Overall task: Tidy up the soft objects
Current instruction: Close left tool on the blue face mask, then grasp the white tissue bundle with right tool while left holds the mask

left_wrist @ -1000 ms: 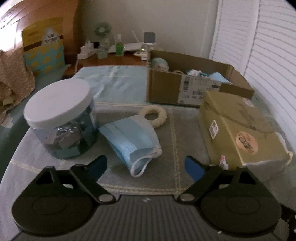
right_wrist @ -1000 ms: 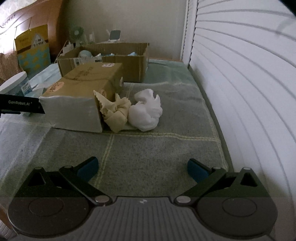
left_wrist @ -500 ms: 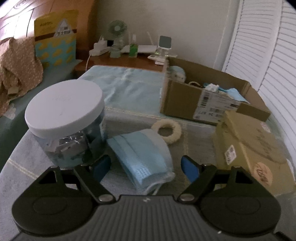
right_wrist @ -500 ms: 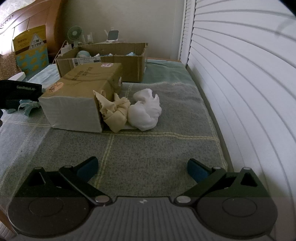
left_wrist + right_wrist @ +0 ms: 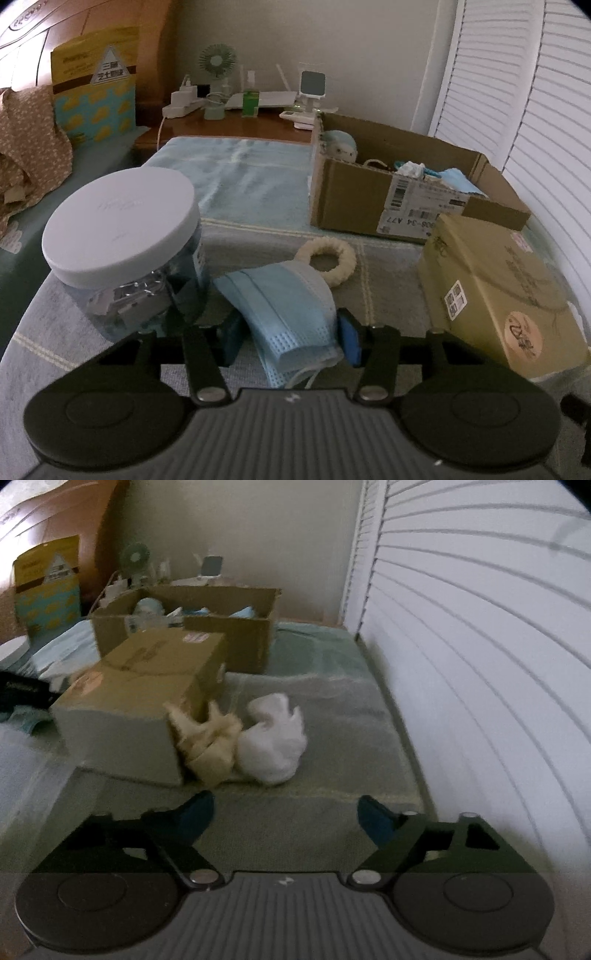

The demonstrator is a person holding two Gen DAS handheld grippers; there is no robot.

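While the left gripper sat low on the bed cover, its blue pads flanked the near end of the blue face mask, and they looked clenched on it, though actual contact at the left pad was hard to confirm. The mask's long axis ran from the jaws toward 11 o'clock, its ear loops trailing back under the gripper. Just beyond it, at 12 to 1 o'clock, lay a cream fabric ring; a white-lidded jar stood close at 10 o'clock. Farther off at 1 o'clock sat the open cardboard box, already holding soft items and probably the mask's destination, so any carry would go forward and slightly right over the ring.

The right gripper hung released and empty, jaws wide. Ahead of it at 12 o'clock lay a cream crumpled cloth and a white crumpled cloth, touching each other beside a closed carton.
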